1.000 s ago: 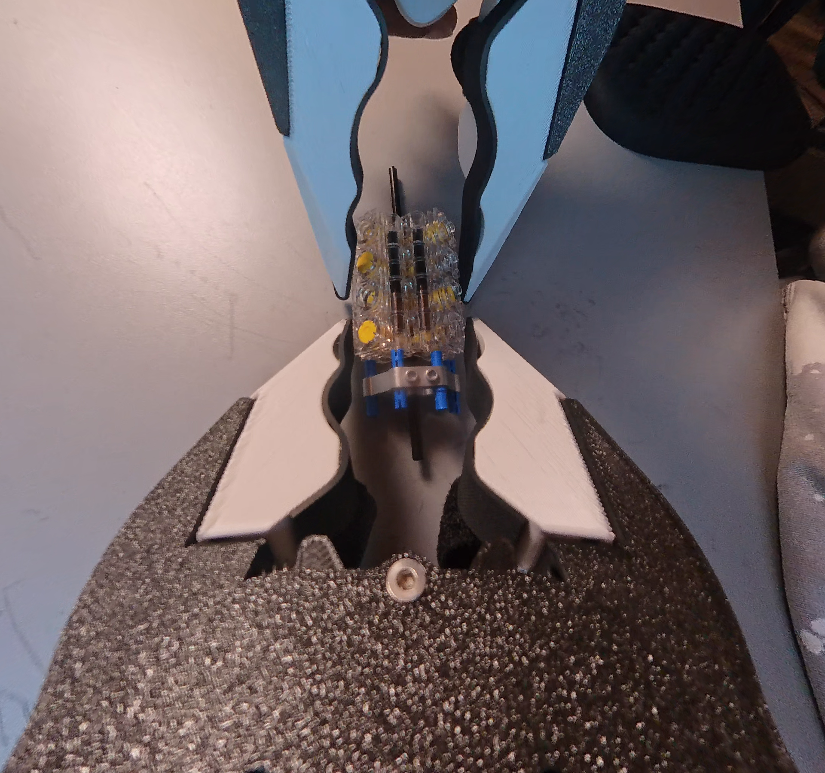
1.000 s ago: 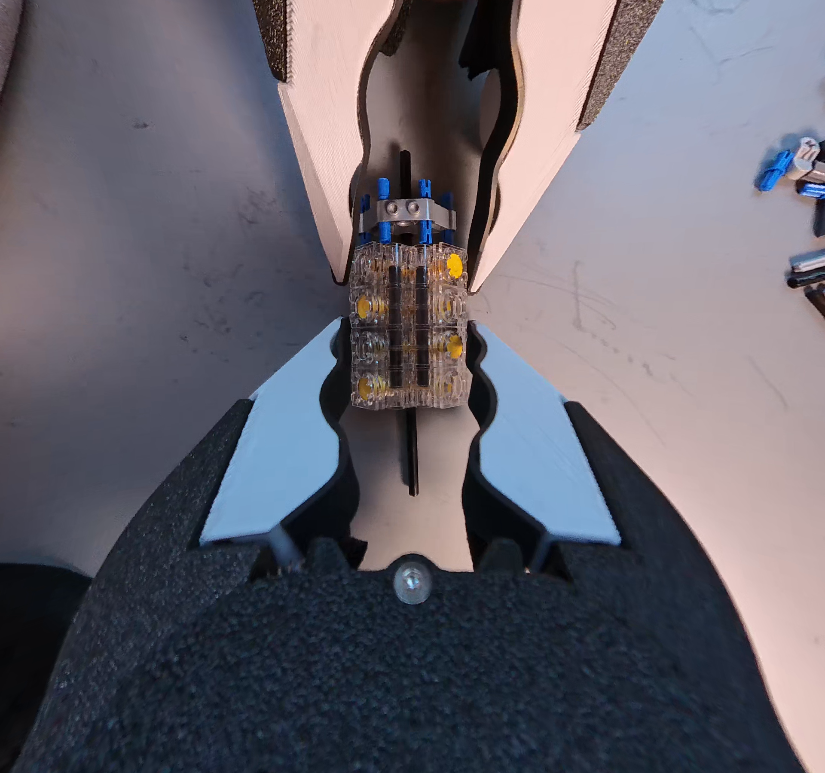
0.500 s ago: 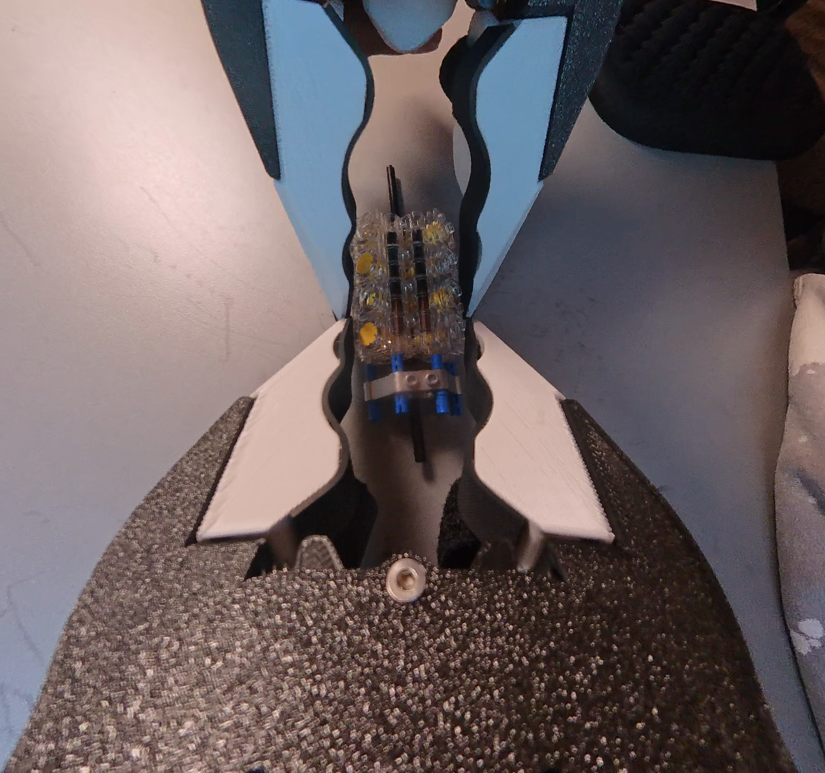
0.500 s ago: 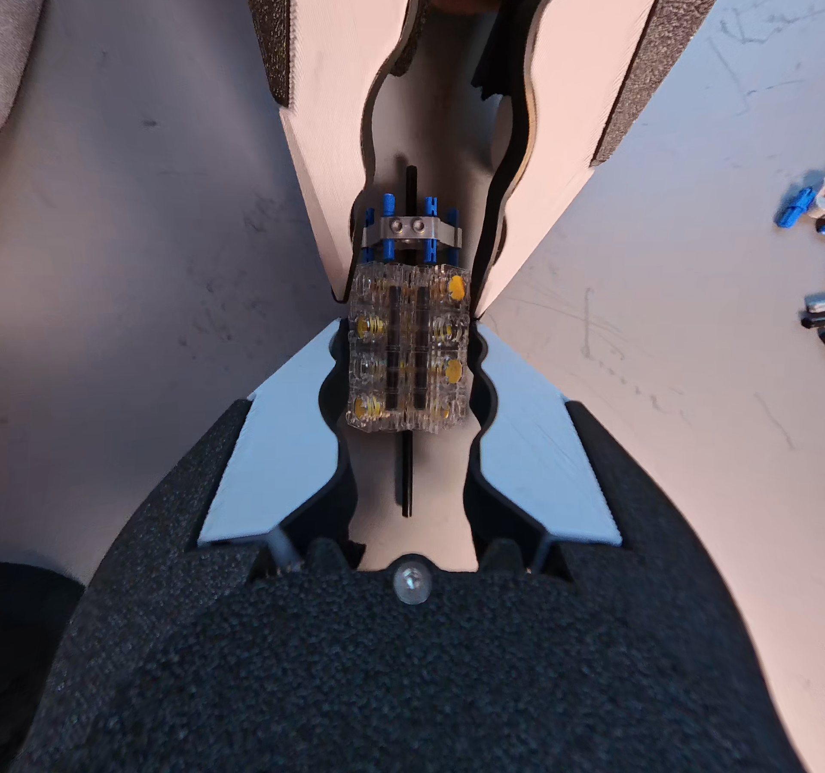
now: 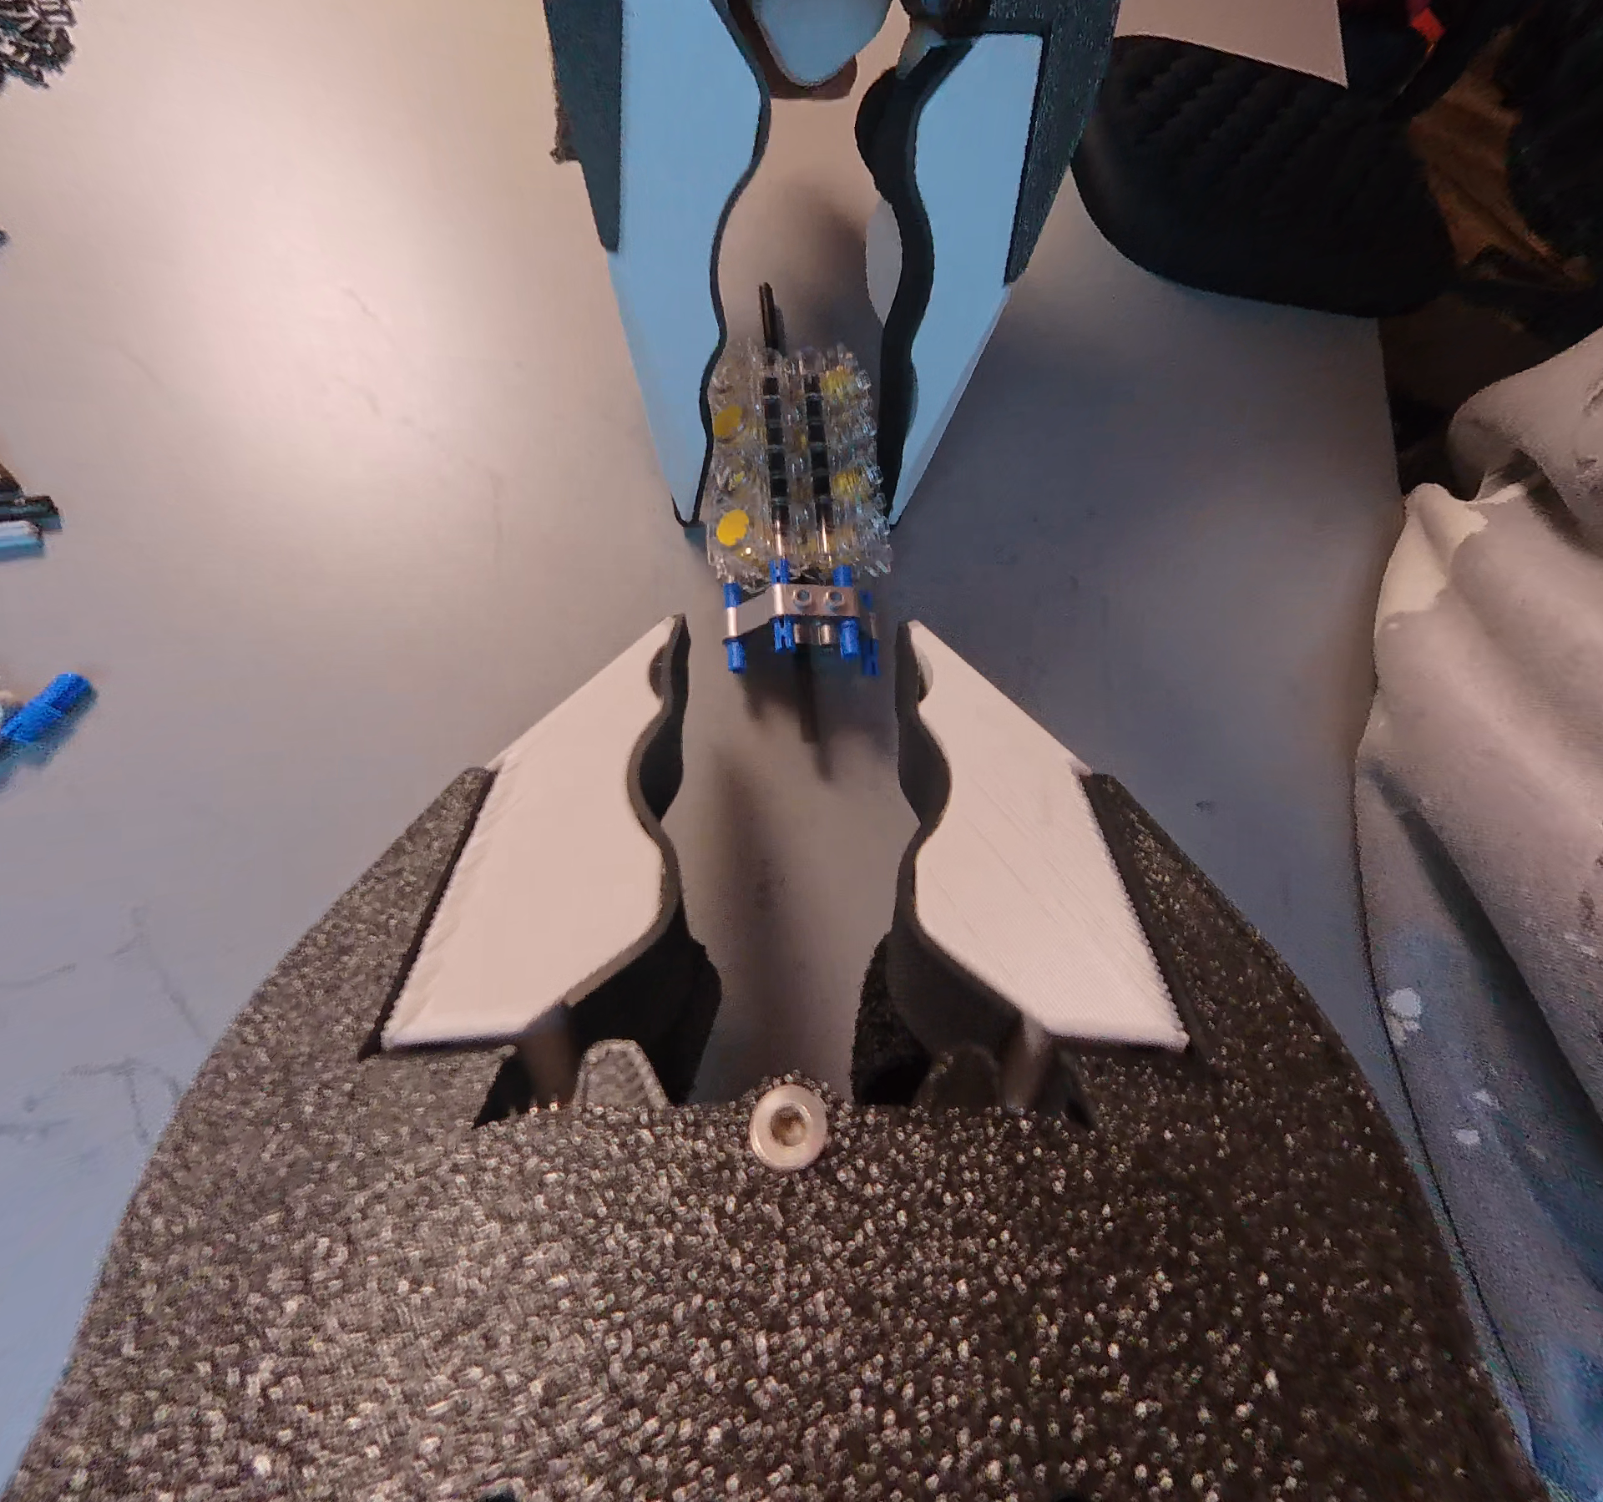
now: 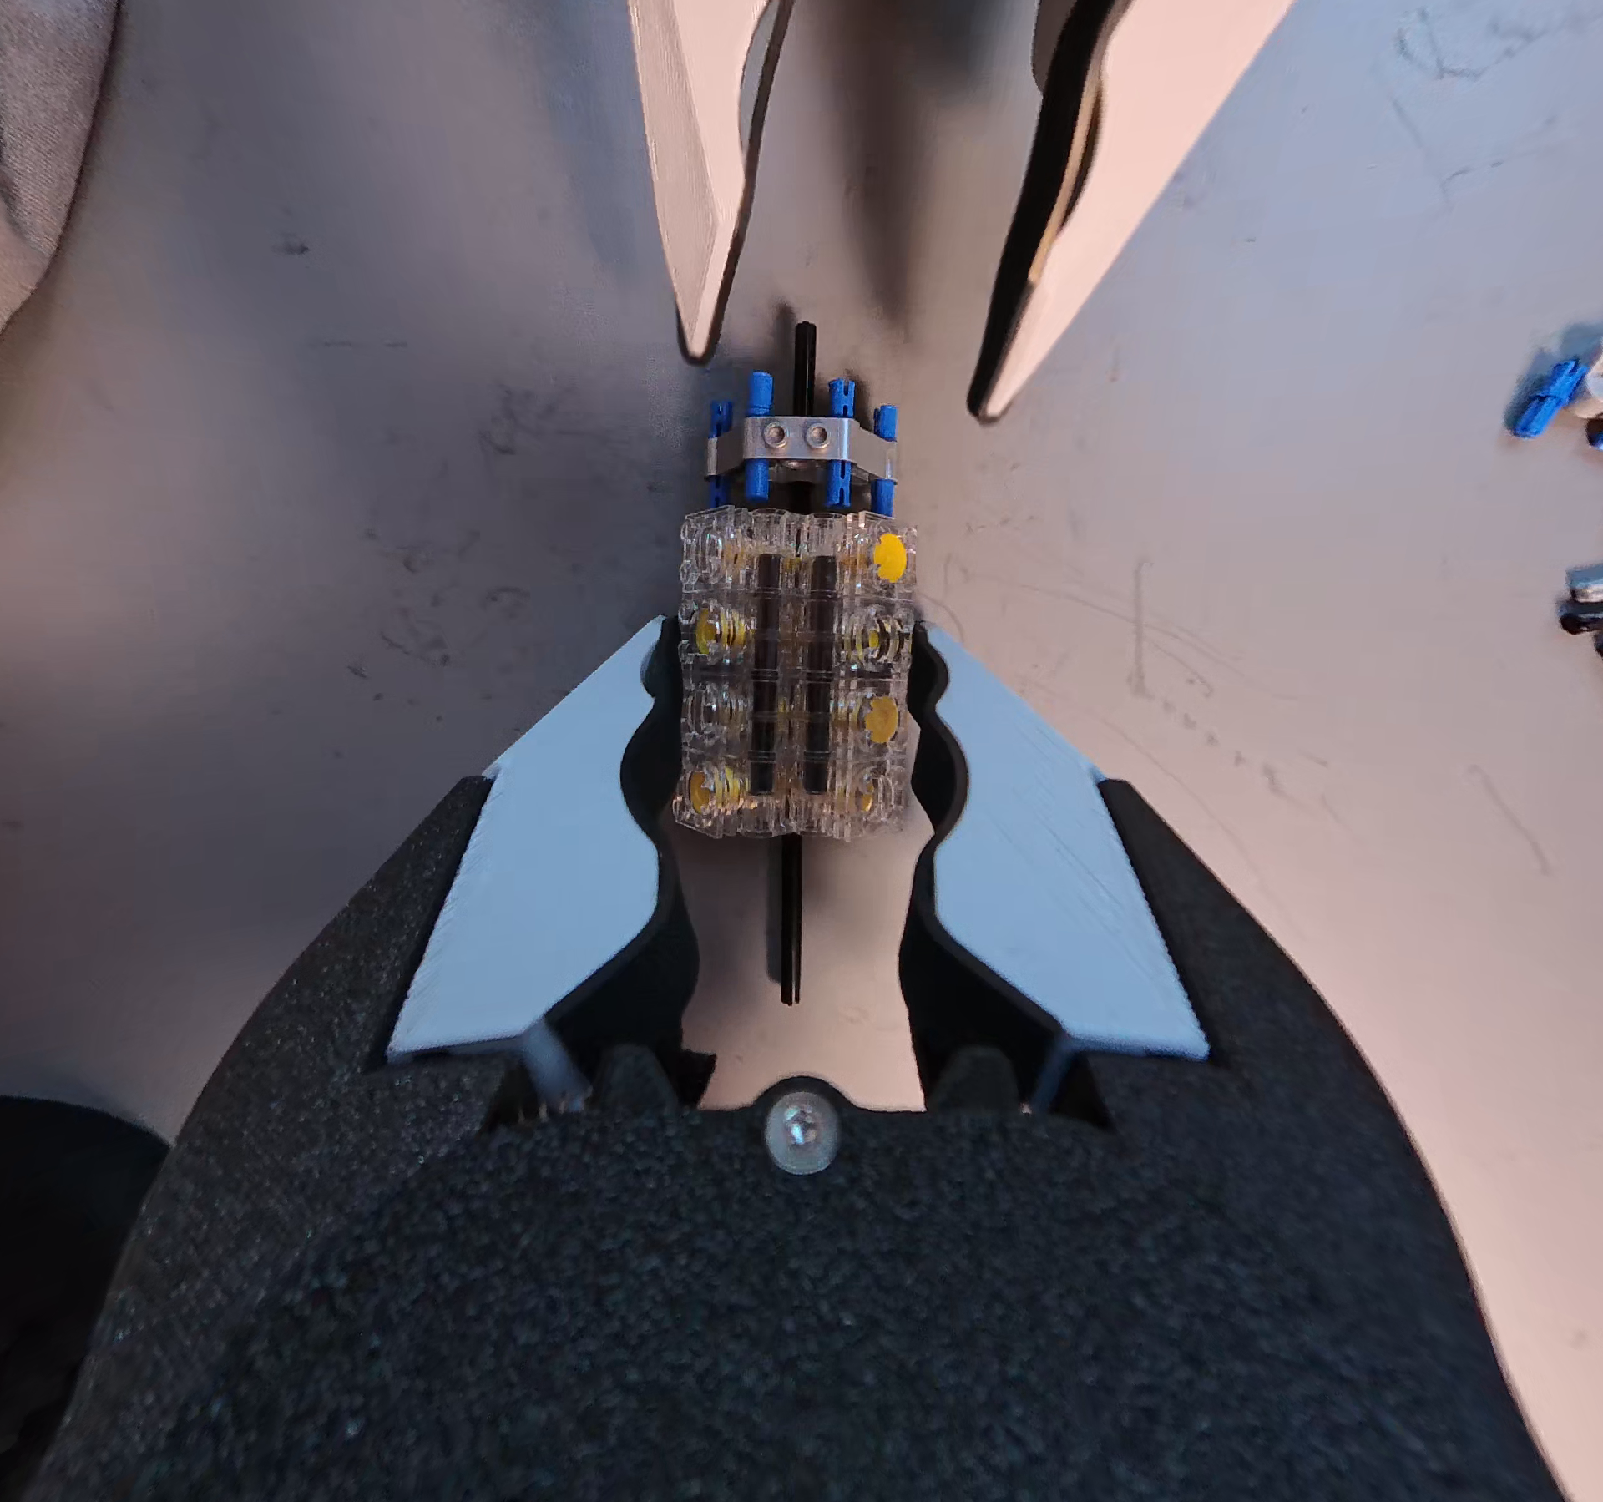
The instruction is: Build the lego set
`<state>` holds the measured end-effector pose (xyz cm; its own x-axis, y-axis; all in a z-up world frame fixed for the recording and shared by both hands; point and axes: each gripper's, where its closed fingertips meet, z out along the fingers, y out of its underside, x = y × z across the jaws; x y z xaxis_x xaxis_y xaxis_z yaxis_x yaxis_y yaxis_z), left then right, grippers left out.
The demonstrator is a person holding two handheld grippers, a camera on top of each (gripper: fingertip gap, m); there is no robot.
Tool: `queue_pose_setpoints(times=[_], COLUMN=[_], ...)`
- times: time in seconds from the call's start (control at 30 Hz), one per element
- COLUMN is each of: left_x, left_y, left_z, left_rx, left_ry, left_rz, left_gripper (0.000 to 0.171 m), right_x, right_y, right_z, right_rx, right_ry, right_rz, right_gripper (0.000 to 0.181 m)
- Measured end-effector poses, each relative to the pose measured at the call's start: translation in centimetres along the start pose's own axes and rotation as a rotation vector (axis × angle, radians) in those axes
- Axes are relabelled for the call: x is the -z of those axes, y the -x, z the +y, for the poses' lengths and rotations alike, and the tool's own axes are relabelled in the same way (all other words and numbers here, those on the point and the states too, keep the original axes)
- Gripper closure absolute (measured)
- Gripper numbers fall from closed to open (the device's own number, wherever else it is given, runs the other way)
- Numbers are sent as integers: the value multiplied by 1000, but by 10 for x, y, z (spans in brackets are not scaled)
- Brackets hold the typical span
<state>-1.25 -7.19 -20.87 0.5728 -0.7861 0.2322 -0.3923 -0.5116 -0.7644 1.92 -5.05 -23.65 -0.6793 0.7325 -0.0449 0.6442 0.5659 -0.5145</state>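
Note:
A small assembly of clear blocks with yellow dots and black axles [image 6: 794,680] has a grey connector with blue pins [image 6: 798,441] at one end. A long black axle runs through it. My right gripper [image 6: 794,628] is shut on the clear block and holds it over the grey table [image 6: 347,419]. In the left wrist view the assembly [image 5: 798,463] sits between the right gripper's fingers [image 5: 677,246]. My left gripper [image 5: 795,628] is open and empty, its tips just short of the blue pins [image 5: 798,619], not touching. It also shows in the right wrist view [image 6: 837,380].
Loose blue pins and small dark parts lie at the table's side [image 6: 1553,406], also in the left wrist view [image 5: 43,706]. A black mesh chair [image 5: 1258,185] and a stained grey cloth [image 5: 1475,766] lie past the table edge. Left tips to right tips: about 5 centimeters.
My left gripper has opened, let go of the assembly's pin end and drawn back from it. My right gripper keeps hold of the clear block.

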Motion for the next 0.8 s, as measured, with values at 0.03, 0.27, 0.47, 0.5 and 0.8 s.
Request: queue_pose_setpoints(times=[0.03,0.27,0.47,0.5,0.8], left_x=[0,-12,-12,-12,-10], left_y=[-1,-1,-1,-1,2], left_z=[3,7,7,7,4], left_rx=[6,30,21,29,224], left_ry=[2,8,7,5,-29], left_rz=[1,-26,-26,-21,47], left_gripper=[127,144,146,146,146], right_x=[0,0,0,0,1], right_y=[0,-1,-1,-1,-2], right_z=[0,-1,-1,-1,-1], right_rx=[-2,-21,-28,-25,-26], right_ry=[-2,-31,-34,-32,-27], right_rz=[1,4,0,1,24], right_gripper=[132,132,132,132,132])
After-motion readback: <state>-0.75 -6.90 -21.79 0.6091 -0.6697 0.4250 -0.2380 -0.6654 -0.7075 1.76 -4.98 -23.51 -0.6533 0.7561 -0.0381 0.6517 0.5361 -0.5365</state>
